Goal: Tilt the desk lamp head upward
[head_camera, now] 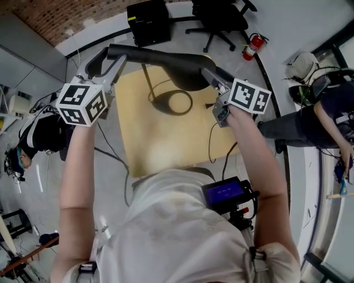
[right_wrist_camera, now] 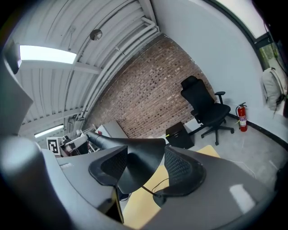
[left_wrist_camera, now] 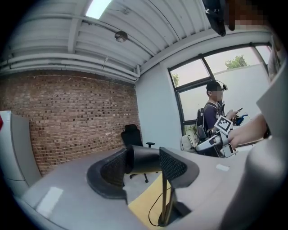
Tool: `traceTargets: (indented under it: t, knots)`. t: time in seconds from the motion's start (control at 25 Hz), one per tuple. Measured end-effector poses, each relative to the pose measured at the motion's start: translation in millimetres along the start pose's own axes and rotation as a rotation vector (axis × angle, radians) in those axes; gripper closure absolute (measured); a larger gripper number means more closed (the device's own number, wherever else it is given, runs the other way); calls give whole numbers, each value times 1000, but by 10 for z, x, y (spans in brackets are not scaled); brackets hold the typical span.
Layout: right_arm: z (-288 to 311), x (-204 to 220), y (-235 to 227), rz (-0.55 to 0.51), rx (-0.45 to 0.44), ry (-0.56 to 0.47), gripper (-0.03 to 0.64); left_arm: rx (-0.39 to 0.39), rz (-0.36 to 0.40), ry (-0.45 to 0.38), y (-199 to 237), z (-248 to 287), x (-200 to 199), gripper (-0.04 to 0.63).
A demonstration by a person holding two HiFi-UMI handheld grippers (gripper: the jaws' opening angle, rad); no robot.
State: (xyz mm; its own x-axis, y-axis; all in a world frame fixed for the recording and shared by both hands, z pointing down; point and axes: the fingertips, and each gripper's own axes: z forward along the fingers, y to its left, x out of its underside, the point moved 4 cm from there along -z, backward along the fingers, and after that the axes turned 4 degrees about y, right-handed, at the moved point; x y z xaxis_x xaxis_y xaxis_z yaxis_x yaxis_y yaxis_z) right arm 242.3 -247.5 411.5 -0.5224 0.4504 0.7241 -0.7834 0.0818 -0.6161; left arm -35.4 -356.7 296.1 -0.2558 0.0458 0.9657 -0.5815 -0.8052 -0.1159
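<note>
A black desk lamp stands on a yellow table (head_camera: pixel 166 145). Its ring base (head_camera: pixel 172 102) and thin stem (head_camera: pixel 148 80) sit under a long horizontal head. My left gripper (head_camera: pixel 113 55) is shut on the round rear end of the lamp head (left_wrist_camera: pixel 146 158), which lies between the ribbed pads (left_wrist_camera: pixel 112 168). My right gripper (head_camera: pixel 210 74) is shut on the wide cone shade (head_camera: pixel 185 71) at the other end. In the right gripper view the shade (right_wrist_camera: pixel 139 157) fills the gap between the jaws, and the left gripper (right_wrist_camera: pixel 74 143) shows beyond it.
A thin black cable (head_camera: pixel 213 138) trails off the table's right side. Behind the table stand a black cabinet (head_camera: pixel 148 22), an office chair (head_camera: pixel 221 16) and a red fire extinguisher (head_camera: pixel 251 47). A person (head_camera: pixel 326 116) stands at the right, by the windows.
</note>
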Motion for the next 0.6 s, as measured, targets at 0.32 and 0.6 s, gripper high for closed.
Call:
traceTargets:
  t: [0.32, 0.6]
  knots:
    - [90, -220, -2, -39, -24, 39, 357, -20, -21, -4, -18, -104, 71, 399]
    - [150, -445, 59, -81, -26, 16, 357, -27, -69, -18, -52, -220, 175, 405]
